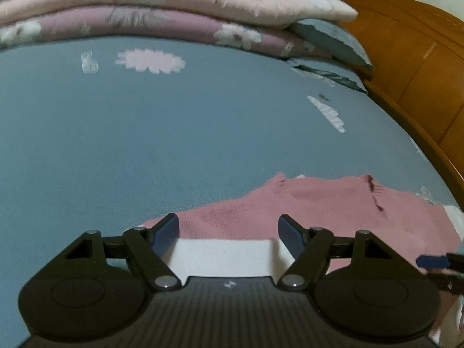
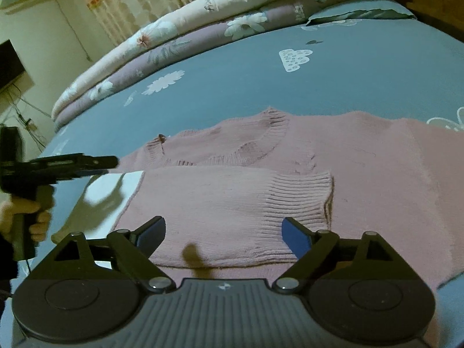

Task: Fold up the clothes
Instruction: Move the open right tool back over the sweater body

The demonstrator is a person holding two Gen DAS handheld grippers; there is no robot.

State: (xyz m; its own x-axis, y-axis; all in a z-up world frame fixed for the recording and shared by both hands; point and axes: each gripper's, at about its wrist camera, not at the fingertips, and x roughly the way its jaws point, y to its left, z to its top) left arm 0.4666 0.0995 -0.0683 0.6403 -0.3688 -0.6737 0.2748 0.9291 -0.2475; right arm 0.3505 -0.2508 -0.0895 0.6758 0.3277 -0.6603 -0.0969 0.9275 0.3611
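A pink knitted sweater point(image 2: 290, 156) lies flat on the blue bed sheet point(image 2: 348, 66), neckline toward the far side. One sleeve point(image 2: 232, 203) is folded across the body, its ribbed cuff point(image 2: 301, 197) pointing right. My right gripper point(image 2: 223, 227) hovers open over that sleeve, touching nothing. A white sheet point(image 2: 113, 185) lies under the sweater's left edge. My left gripper point(image 1: 229, 226) is open above the white sheet point(image 1: 223, 255) and the sweater's edge point(image 1: 319, 203). In the right wrist view it shows side-on at the left point(image 2: 110, 162), held by a hand point(image 2: 26, 217).
Folded floral quilts point(image 1: 174, 8) are stacked along the bed's far side, with blue pillows point(image 2: 362, 14) beside them. A wooden headboard point(image 1: 406, 52) bounds the bed at the right of the left wrist view. A curtain point(image 2: 130, 5) and a wall stand beyond.
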